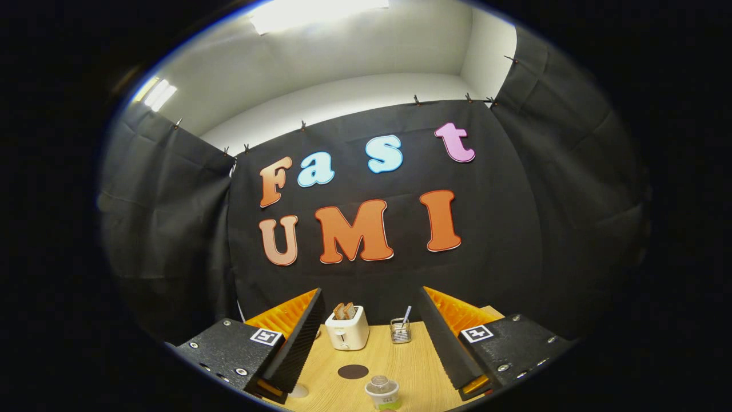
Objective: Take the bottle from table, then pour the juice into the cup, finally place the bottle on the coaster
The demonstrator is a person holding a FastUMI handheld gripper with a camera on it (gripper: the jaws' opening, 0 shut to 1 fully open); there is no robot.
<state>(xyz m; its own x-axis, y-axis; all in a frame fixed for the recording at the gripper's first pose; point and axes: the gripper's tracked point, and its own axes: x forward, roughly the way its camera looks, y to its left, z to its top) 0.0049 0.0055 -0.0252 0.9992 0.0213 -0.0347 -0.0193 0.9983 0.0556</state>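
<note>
Bottle (382, 391) first: it stands upright on the desk (400, 360), low between the two fingers and slightly toward the right one, seen from above so that its clear domed cap and a pale body with a green band show. Its long axis runs straight up from the desk, so the fingers would have to drop and close in from either side of the body. The hand-held gripper (369, 355) is spread wide and grips nothing; both fingers are held well above the desk and the bottle lies below and a little ahead of them, touched by neither.

Just beyond the bottle and slightly to the left lies a dark round coaster (353, 371), flat on the wood, apart from the bottle. A small pale round shape (298, 391) sits by the tip of the left finger, mostly hidden; it may be the cup, but I cannot tell. Farther back a white toaster (347, 328) with two slices of bread stands against the dark cloth wall, and to its right a small wire holder (401, 330) with a utensil handle sticking up.

Nothing stands between the fingers and the bottle. My judgement is that the task is at its start, the bottle not yet taken, and the main care will be lowering without knocking the cap.
</note>
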